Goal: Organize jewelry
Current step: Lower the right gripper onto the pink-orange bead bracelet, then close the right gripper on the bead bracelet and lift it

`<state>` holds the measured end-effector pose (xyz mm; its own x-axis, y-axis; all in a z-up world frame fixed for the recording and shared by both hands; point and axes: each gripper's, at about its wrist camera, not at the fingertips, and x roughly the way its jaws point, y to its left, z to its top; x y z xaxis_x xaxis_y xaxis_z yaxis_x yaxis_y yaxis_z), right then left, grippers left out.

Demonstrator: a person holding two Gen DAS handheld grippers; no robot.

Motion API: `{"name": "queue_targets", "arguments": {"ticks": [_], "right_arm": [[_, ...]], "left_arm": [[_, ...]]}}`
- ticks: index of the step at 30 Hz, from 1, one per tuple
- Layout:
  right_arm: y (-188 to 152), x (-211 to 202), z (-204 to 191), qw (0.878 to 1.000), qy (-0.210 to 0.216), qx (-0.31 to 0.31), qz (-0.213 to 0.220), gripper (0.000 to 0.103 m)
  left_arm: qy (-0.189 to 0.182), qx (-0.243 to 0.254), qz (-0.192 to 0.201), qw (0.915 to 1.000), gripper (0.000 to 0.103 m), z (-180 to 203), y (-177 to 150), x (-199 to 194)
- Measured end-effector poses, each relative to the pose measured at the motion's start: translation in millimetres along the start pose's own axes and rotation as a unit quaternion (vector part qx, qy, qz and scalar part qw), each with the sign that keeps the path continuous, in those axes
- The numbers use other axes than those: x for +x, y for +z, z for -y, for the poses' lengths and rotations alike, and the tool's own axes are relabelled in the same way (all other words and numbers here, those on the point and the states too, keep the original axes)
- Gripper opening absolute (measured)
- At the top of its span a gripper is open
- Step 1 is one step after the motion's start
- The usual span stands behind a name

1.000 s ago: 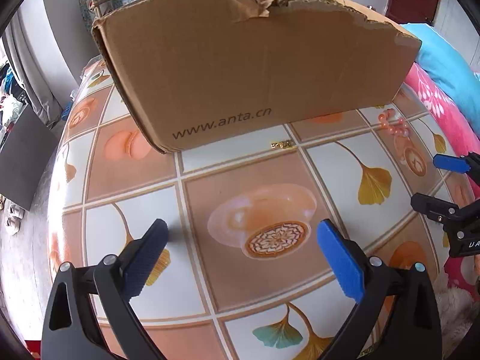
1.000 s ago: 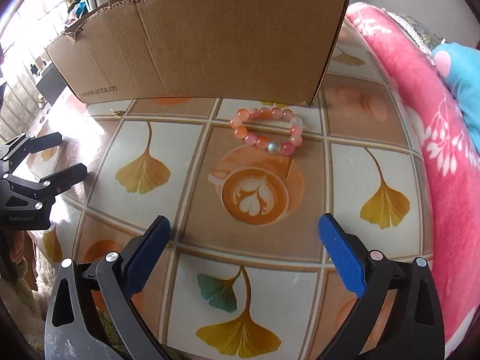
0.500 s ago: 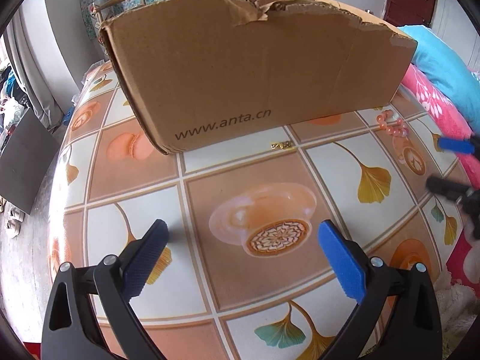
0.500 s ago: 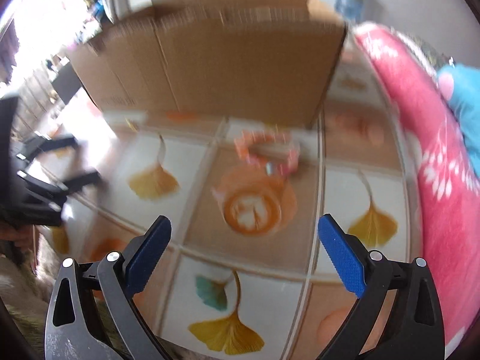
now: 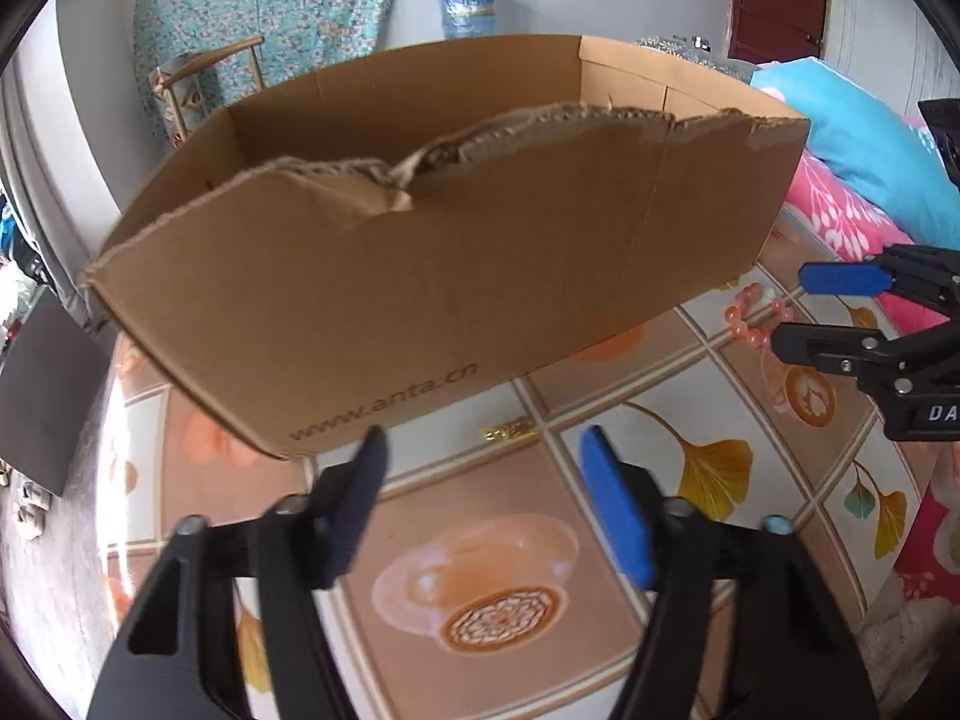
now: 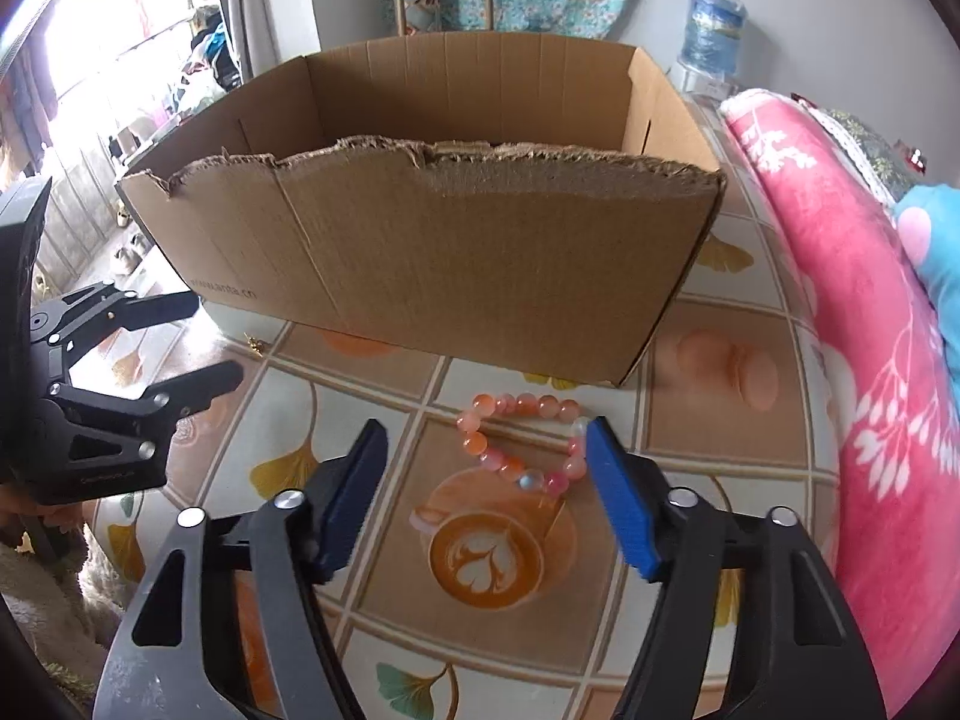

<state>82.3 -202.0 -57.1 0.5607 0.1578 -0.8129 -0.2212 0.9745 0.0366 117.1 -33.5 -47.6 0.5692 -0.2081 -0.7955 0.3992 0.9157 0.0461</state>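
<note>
Box (image 6: 456,276) floor hidden | gold trinket (image 5: 509,432) indistinct | both fingers closing, empty

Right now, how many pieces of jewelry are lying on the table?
2: a pink beaded bracelet near the cardboard box's right corner, and a small gold piece by its front wall. More could be hidden inside the box.

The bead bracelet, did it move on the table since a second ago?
No. The bead bracelet lies just above the printed coffee cup, near the cardboard box corner, as before; only the camera shifted.
</note>
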Motion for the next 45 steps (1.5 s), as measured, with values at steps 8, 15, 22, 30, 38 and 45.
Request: {"name": "queue_targets", "arguments": {"ticks": [8, 15, 22, 30, 38, 45], "right_arm": [[-2, 10, 1, 1.000, 0.001, -0.011, -0.016, 0.046], [1, 20, 0, 1.000, 0.010, -0.012, -0.027, 0.038], [3, 24, -4, 0.999, 0.018, -0.017, -0.027, 0.034], [10, 37, -11, 0.999, 0.018, -0.035, -0.029, 0.027], [11, 41, -21, 0.999, 0.015, -0.029, -0.030, 0.010], [11, 38, -21, 0.999, 0.022, -0.019, -0.034, 0.008]], "left_arm": [[-0.016, -0.007, -0.013, 0.9998, 0.026, 1, 6, 14], [-0.014, 0.001, -0.009, 0.9999, 0.014, 6, 11, 19], [-0.009, 0.000, -0.017, 0.9998, 0.006, 9, 14, 20], [-0.004, -0.012, -0.034, 0.9993, 0.006, 4, 11, 19], [-0.003, -0.015, -0.041, 0.9991, 0.006, 3, 9, 17], [-0.005, -0.019, -0.041, 0.9990, 0.006, 0, 7, 15]]}}
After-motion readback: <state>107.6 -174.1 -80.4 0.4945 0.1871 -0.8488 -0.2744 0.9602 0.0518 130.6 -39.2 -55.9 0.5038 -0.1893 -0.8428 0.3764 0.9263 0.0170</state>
